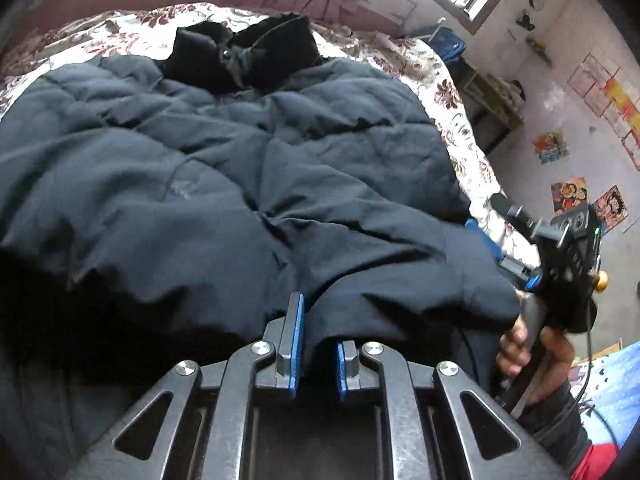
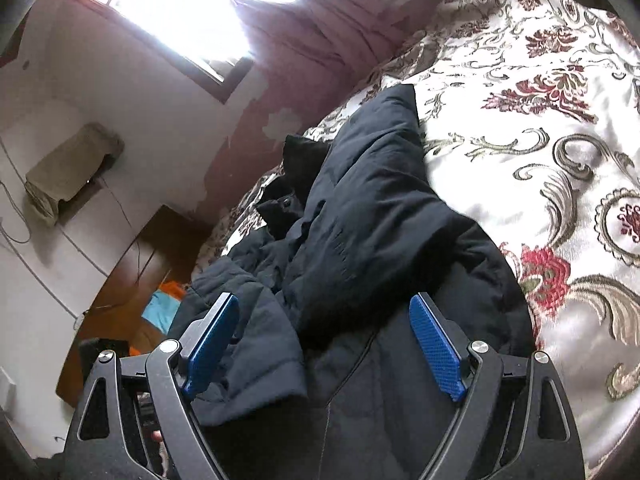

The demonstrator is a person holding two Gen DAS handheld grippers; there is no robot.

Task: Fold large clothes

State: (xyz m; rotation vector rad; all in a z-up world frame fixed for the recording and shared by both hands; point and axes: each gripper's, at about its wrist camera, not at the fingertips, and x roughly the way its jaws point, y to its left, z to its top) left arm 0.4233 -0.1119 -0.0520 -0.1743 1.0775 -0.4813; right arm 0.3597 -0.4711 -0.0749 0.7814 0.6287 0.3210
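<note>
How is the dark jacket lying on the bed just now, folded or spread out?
Partly folded: the jacket has one section doubled over itself on the floral bedspread, still rumpled.

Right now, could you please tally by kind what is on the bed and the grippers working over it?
Dark jacket: 1
Floral bedspread: 1
Grippers: 2, left gripper shut on the jacket hem, right gripper open above the jacket
Total: 4
</note>
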